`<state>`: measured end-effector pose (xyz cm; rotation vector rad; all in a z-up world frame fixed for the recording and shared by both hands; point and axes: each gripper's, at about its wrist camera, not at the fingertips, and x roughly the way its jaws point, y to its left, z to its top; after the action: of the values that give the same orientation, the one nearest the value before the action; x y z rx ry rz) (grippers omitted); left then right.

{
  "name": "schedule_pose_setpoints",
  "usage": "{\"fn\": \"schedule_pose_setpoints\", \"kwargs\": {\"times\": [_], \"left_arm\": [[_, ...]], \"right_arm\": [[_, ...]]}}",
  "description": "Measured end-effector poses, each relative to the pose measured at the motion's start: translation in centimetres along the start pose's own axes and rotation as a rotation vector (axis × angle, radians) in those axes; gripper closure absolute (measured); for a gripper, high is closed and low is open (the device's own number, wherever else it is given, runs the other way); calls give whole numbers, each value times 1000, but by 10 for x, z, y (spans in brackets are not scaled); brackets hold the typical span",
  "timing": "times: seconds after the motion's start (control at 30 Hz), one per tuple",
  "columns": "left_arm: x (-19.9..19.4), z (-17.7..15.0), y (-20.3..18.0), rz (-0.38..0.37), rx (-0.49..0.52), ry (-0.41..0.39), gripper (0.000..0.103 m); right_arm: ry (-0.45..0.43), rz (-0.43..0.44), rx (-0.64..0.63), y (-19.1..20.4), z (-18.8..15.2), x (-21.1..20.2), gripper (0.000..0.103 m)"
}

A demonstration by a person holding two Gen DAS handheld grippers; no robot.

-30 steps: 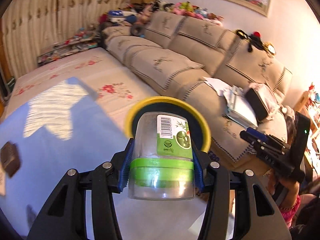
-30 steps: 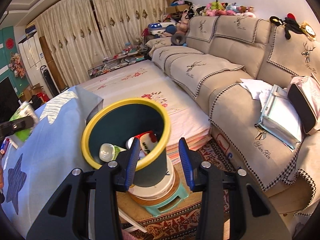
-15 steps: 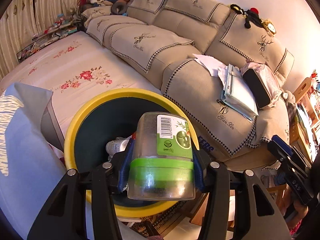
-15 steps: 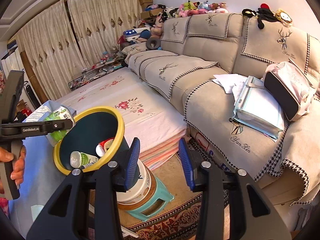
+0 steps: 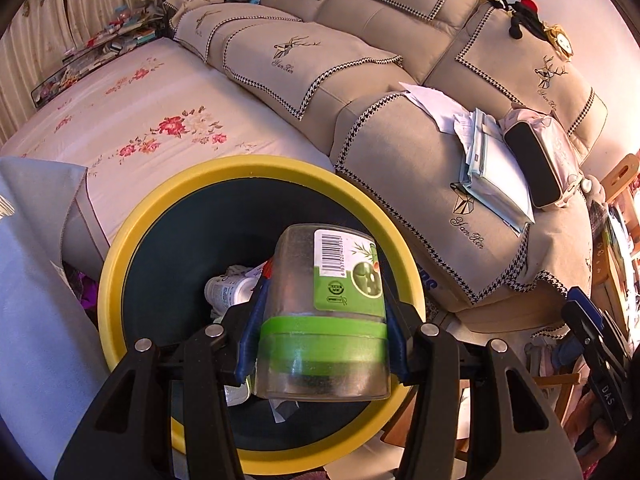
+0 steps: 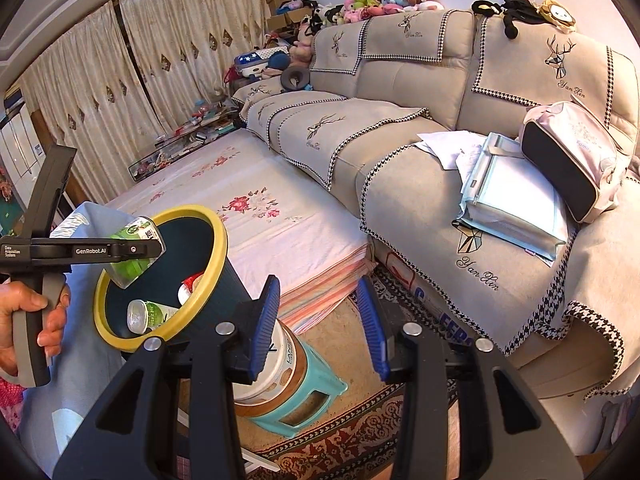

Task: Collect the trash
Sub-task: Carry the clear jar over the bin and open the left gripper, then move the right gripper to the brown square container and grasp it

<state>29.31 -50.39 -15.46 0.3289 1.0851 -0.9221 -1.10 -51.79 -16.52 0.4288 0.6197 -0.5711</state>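
Two tongs were in view. Left tongs (image 5: 324, 320) were clamped on a clear plastic jar (image 5: 326, 300) with a green band, held over the yellow-rimmed bin (image 5: 120, 264). Right tongs (image 6: 320, 320) stood apart, empty. Inside the bin lay a white bottle (image 5: 226, 292). Beside it were a floral mattress (image 5: 140, 120) and a beige sofa (image 5: 320, 64).

**Rig appearance: both handheld grippers**

Your left gripper (image 5: 324, 320) has black plastic arms, blue ribbed pads and silver screw heads. Seen from the right wrist, its side bears white "GenRobot.AI" lettering above a grey handle. Your right gripper (image 6: 318, 320) matches: black arms, blue ribbed pads (image 6: 265, 320), four silver screws.
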Motion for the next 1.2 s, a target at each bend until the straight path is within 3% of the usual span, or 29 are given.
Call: {"fn": "schedule_pose_setpoints", "kwargs": {"times": [0.1, 0.17, 0.2, 0.23, 0.33, 0.47, 0.53, 0.7, 0.9, 1.03, 1.2], "left_arm": [[1, 2, 1, 14, -4, 5, 53], [-1, 2, 2, 21, -8, -1, 45], [-4, 2, 2, 25, -7, -12, 35], [-8, 4, 1, 33, -6, -25, 31], [-26, 5, 3, 33, -12, -57, 29], [-75, -7, 11, 23, -40, -167, 20], [-106, -20, 18, 33, -48, -242, 11], [-175, -59, 46, 74, -90, -397, 5], [-252, -123, 85, 205, -152, -542, 5], [-291, -163, 109, 314, -191, -602, 5], [-331, -214, 155, 397, -287, -625, 5]], "right_arm": [[4, -1, 3, -1, 0, 1, 64], [9, 3, 5, -1, 0, 3, 64], [12, 5, 5, -1, -1, 4, 64], [15, 5, 4, 0, -1, 4, 64], [17, 9, 0, 4, -1, 4, 64], [23, 14, -12, 9, -2, 6, 62], [36, 16, -15, 12, -2, 9, 61], [36, 38, -38, 27, -1, 4, 60], [36, 52, -60, 42, -4, 1, 56], [32, 63, -88, 58, -4, -5, 52], [8, 83, -133, 85, 3, -16, 45]]}}
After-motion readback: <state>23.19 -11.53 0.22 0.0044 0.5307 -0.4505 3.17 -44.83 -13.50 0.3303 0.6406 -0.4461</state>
